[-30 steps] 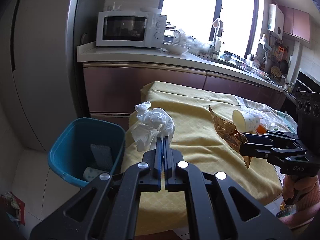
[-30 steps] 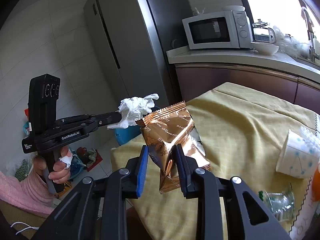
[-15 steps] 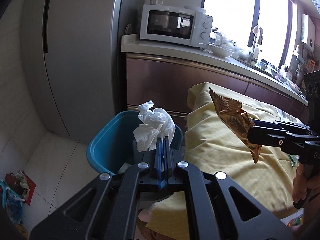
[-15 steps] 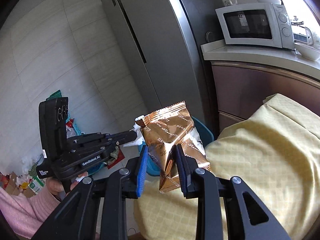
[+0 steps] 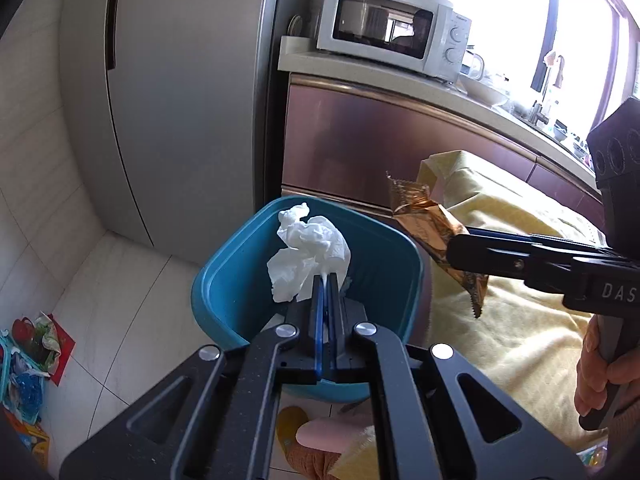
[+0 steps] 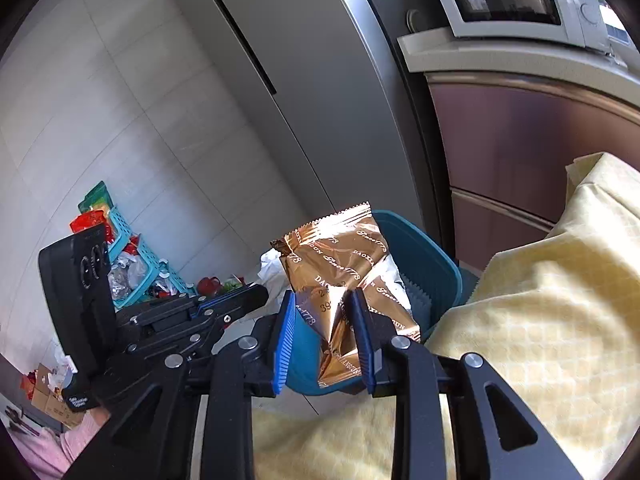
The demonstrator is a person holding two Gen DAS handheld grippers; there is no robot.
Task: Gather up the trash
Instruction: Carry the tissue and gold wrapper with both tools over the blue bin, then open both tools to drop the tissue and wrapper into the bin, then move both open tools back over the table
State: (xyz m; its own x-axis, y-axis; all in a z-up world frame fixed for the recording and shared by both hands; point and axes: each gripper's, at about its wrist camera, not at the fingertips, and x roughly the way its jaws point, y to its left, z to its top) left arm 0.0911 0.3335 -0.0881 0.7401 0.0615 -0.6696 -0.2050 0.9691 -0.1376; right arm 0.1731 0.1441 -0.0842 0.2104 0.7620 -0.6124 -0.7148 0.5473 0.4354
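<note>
Gripping one tissue and one wrapper over one bin.

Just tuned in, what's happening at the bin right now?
A person is clearing trash with two handheld grippers. The left gripper is shut on a crumpled white tissue, held over the open teal bin. The right gripper is shut on a copper foil snack wrapper, at the bin's rim beside the yellow-clothed table. Neither piece has been released yet.
</note>
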